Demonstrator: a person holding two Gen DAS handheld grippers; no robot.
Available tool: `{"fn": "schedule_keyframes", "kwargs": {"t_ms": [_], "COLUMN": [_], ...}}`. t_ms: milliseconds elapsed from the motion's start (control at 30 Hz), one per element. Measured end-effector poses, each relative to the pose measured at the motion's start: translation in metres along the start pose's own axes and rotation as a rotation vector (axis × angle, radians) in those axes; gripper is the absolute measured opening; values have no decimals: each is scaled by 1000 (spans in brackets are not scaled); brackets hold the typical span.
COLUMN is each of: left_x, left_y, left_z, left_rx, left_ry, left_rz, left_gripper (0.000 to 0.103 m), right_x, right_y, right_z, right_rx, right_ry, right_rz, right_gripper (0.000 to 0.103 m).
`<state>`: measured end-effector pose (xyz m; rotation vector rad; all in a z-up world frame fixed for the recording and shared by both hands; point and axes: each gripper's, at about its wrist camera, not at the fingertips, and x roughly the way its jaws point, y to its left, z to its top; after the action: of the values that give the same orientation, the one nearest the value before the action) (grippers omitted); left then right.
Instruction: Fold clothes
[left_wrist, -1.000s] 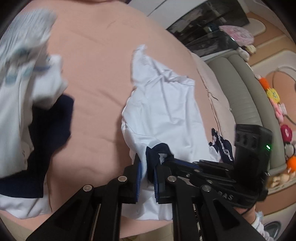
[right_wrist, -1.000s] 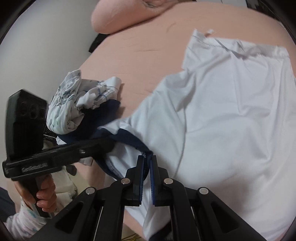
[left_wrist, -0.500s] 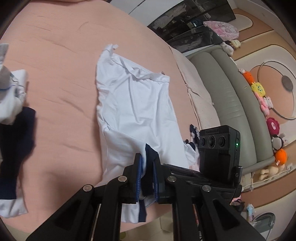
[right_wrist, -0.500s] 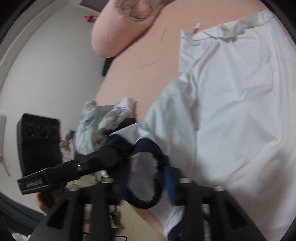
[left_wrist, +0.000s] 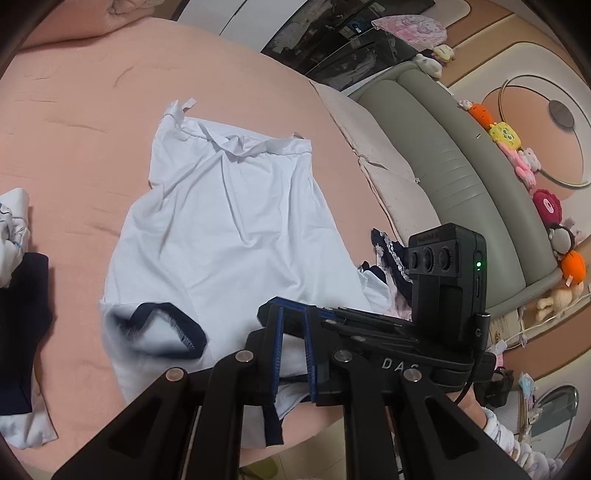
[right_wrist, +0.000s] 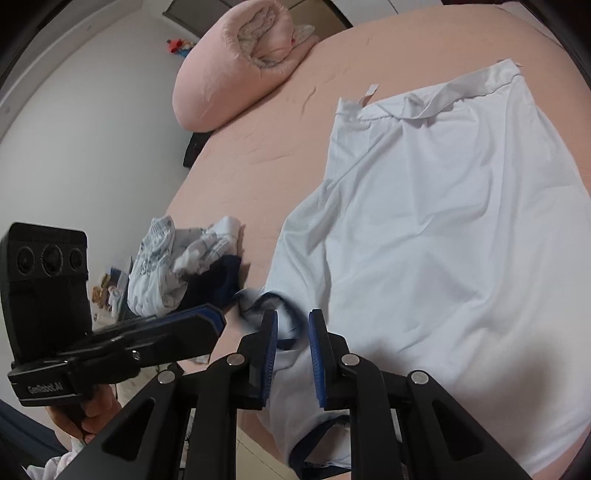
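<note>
A white garment with navy trim (left_wrist: 225, 236) lies spread flat on the pink bed (left_wrist: 74, 110); it also shows in the right wrist view (right_wrist: 443, 229). Its navy-edged sleeve (left_wrist: 159, 328) lies loose near the front edge. My left gripper (left_wrist: 293, 350) is open above the garment's near hem, holding nothing. My right gripper (right_wrist: 291, 354) is open too, just over the sleeve end (right_wrist: 273, 306), with cloth showing between the fingers but not clamped. The right gripper's body (left_wrist: 443, 280) shows to the right in the left wrist view.
A pile of white printed and navy clothes (right_wrist: 184, 258) lies at the bed's left edge. A rolled pink duvet (right_wrist: 243, 59) sits at the far end. A grey padded headboard (left_wrist: 461, 177) with plush toys (left_wrist: 506, 136) runs along the right. Dark lace-trimmed cloth (left_wrist: 388, 254) lies near it.
Both grippers were shut on the navy-trimmed sleeve and have opened. The sleeve has dropped onto the bed and the garment now lies flatter.
</note>
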<state>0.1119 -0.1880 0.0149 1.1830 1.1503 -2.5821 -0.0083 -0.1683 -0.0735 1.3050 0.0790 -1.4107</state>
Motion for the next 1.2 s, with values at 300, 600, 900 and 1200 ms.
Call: {"fn": "schedule_keyframes", "kwargs": {"t_ms": [300, 600, 900, 1200], "left_x": [-12, -13, 18, 19], "left_y": [26, 95, 109, 126], "left_z": [-18, -30, -22, -33], "left_rx": [50, -215, -288, -342], "left_ry": [40, 65, 118, 99], "left_rz": [238, 210, 188, 231], "left_gripper": [13, 37, 54, 15], "right_x": [0, 32, 48, 59], "right_y": [2, 14, 13, 13], "right_z": [-10, -9, -1, -5], "right_rx": [-48, -9, 42, 16], "right_ry": [47, 114, 131, 160], "right_rz": [-76, -125, -120, -122], "right_gripper": [17, 45, 45, 53]}}
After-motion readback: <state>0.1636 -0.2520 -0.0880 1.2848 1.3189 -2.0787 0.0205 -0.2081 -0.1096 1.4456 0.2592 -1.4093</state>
